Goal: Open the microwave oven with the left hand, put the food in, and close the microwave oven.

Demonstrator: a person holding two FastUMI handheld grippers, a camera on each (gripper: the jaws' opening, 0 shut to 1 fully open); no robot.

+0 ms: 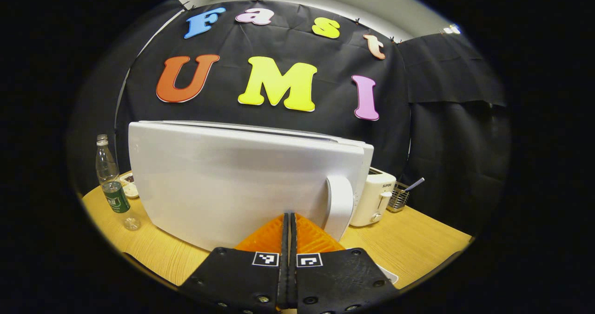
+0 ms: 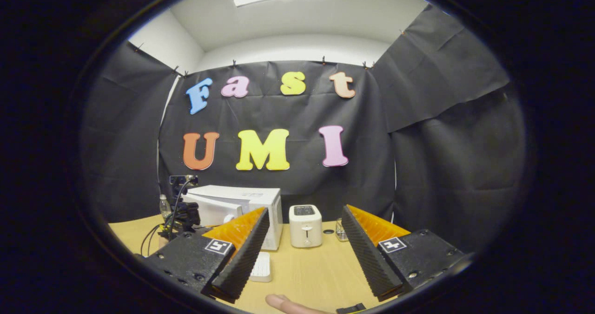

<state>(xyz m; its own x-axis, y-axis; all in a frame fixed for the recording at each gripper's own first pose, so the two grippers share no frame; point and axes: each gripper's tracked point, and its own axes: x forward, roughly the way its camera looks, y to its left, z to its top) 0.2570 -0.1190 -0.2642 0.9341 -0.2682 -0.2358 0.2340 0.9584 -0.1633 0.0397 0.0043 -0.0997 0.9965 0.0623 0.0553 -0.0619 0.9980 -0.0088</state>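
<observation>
**With the door not yet swung, the handle is the grip point**

While the left gripper [image 1: 288,221] sits close in front of the microwave oven [image 1: 241,179], its jaws are seen pressed together with nothing between them, just beside the white vertical handle [image 1: 339,205] at the door's right edge. Contact with the door cannot be told. In the left gripper view the door looks closed or barely ajar; which cannot be told.

The oven stands on the wooden table [image 1: 409,239], with a white toaster [image 1: 374,198] just to its right and a plastic bottle [image 1: 111,184] to its left.

In the right gripper view the right gripper [image 2: 304,239] is held wide open and empty, well back from the microwave oven [image 2: 241,207]. A white flat object [image 2: 261,267] lies on the table near it; whether that is the food cannot be told.

Handling, as judged:
- Door: rigid, hinged left, probably latched, so a firm pull is expected.
- Handle: smooth, glossy, likely slippery; it should be hooked or clamped mid-height.
- Oven body: heavy enough that sliding is judged unlikely.
</observation>
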